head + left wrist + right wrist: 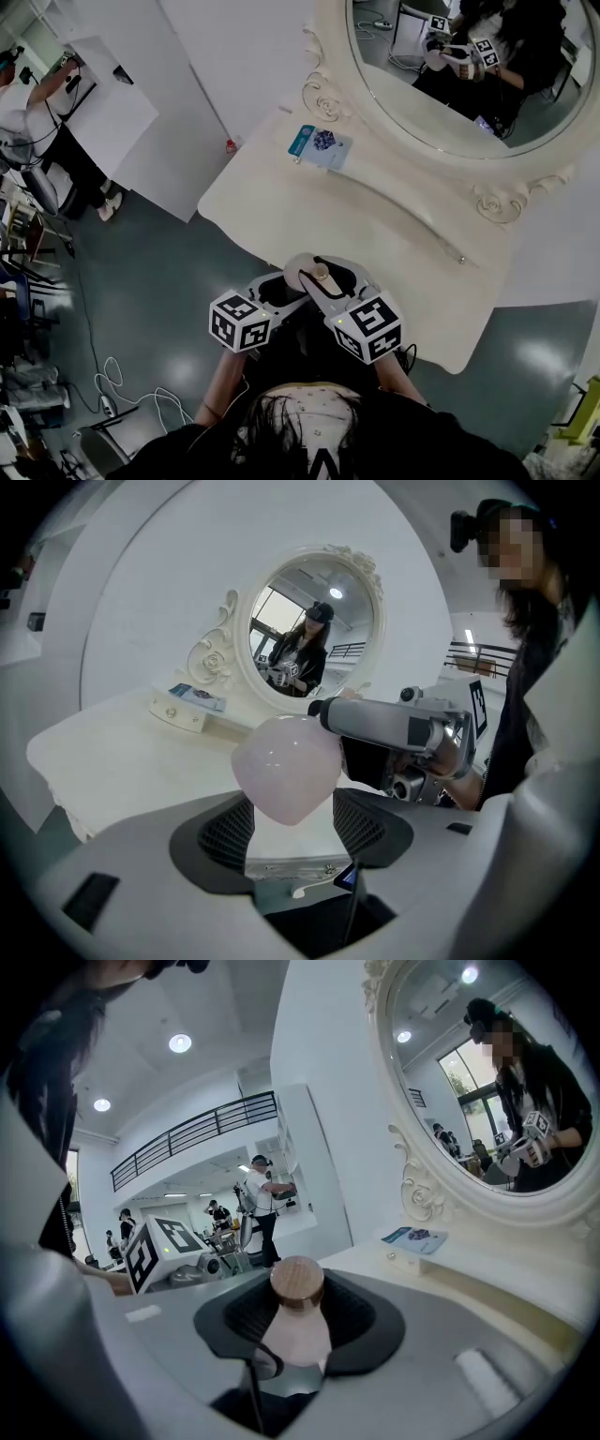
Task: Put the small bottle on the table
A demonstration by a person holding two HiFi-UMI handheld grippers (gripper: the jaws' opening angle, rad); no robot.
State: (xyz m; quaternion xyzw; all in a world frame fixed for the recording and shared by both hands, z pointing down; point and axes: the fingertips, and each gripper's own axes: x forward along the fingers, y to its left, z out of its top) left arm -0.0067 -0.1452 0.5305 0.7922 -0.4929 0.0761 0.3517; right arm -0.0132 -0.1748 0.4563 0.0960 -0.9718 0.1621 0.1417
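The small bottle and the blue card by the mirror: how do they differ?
The small bottle is rounded and pale pink with a wood-coloured cap; the blue card is flat, blue and white. The small bottle is held off the table, gripped by the left gripper and the right gripper; the blue card lies on the raised shelf under the mirror. Both are small beside the white table.

Left gripper (284,283) meets right gripper (328,281), both seemingly clamped.

The small bottle (298,1337) is pale pink, its cap (297,1283) brown
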